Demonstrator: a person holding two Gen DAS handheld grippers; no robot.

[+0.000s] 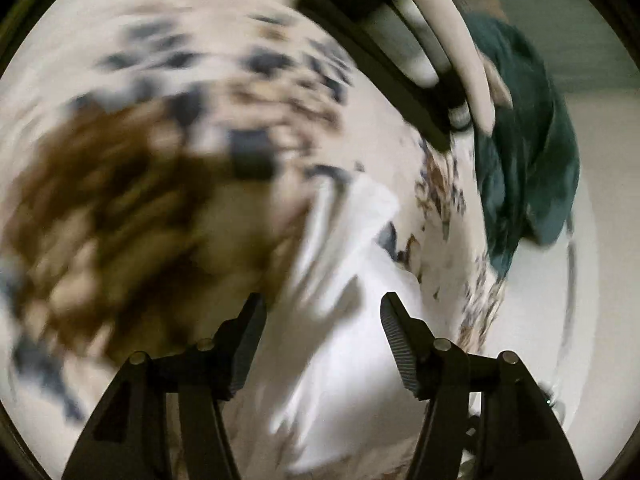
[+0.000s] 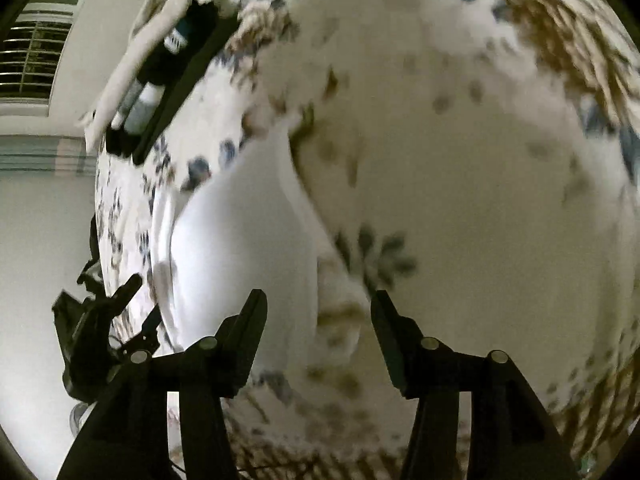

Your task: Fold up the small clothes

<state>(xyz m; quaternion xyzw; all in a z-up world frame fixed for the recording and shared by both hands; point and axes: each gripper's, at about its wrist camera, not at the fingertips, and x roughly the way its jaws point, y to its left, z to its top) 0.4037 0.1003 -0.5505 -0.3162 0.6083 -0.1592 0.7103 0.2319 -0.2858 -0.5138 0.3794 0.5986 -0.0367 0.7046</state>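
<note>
— How does the cloth look for you now?

— Your white garment (image 1: 344, 280) is a plain white piece, crumpled, with soft folds, and blurred in both wrist views. It lies on the patterned bedspread (image 1: 168, 128), which has brown and dark blue blotches on a cream ground. In your right wrist view the same white garment (image 2: 240, 232) looks smoother and rounded.

— And where is it against my jaws?

— Your left gripper (image 1: 323, 304) is wide open and grips nothing; the white cloth runs between its two fingers, and I cannot tell if it touches them. Your right gripper (image 2: 318, 300) is also wide apart and empty; the garment is just ahead, more on the side of its left finger. Far from both, a dark green cloth (image 1: 528, 160) hangs at the bed edge.
</note>
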